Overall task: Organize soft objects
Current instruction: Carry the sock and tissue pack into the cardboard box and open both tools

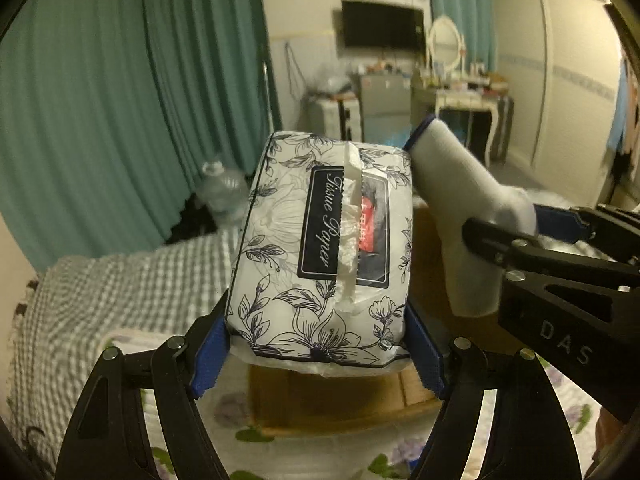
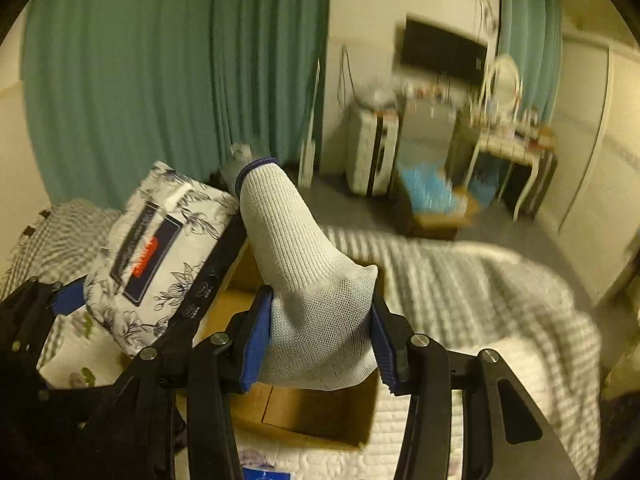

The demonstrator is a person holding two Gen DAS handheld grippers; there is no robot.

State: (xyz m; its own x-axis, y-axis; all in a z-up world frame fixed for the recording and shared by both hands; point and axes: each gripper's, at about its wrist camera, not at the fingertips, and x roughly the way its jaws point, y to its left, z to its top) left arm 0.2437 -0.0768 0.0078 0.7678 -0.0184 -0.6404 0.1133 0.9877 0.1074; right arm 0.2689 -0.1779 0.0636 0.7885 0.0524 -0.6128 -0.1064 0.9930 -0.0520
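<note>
My left gripper [image 1: 318, 348] is shut on a soft tissue paper pack [image 1: 320, 240] with a black floral print, held up above an open cardboard box [image 1: 328, 404]. My right gripper [image 2: 318, 344] is shut on a white sock with a blue cuff [image 2: 308, 272], held above the same box [image 2: 308, 412]. The two grippers are side by side: the sock [image 1: 460, 216] shows just right of the pack in the left wrist view, and the pack [image 2: 160, 252] shows left of the sock in the right wrist view.
The box rests on a bed with a floral quilt [image 1: 224, 408] and a grey checked blanket [image 2: 460, 292]. Teal curtains [image 1: 120, 100] hang behind. A plastic water bottle [image 1: 222, 192], a dresser with a mirror [image 1: 460, 80] and a wall TV [image 1: 382, 24] stand beyond.
</note>
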